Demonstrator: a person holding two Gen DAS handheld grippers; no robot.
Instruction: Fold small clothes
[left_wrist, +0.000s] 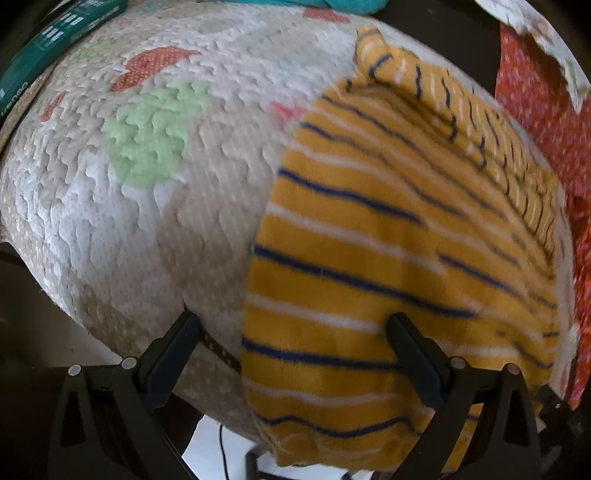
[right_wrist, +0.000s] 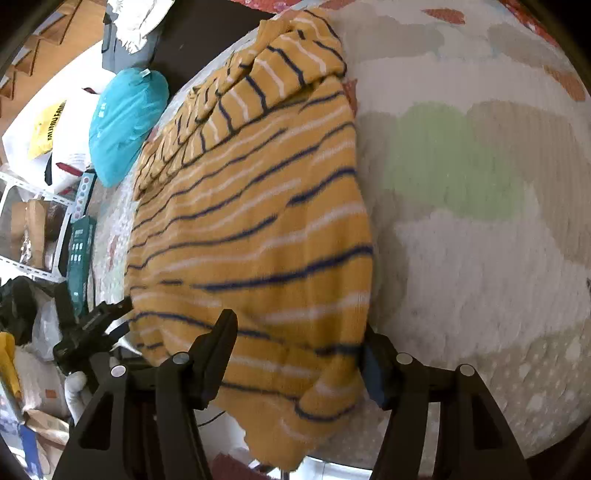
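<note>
Left gripper (left_wrist: 291, 325) spread open | right gripper (right_wrist: 299, 332) spread astride mustard-yellow knit garment with navy and white stripes (right_wrist: 258, 229) | I'd pinch both hem corners evenly, fold square on quilted patchwork-covered desk (right_wrist: 480, 258).

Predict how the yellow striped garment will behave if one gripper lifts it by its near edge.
The yellow striped garment is probably floppy: its near edge already droops over the quilted surface. Likely light, being thin knit. It should sag and unfold rather than hold shape.

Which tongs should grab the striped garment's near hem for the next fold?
Right, probably. The right tongs straddle the striped garment at its hem; the left tongs reach only its side edge.
</note>
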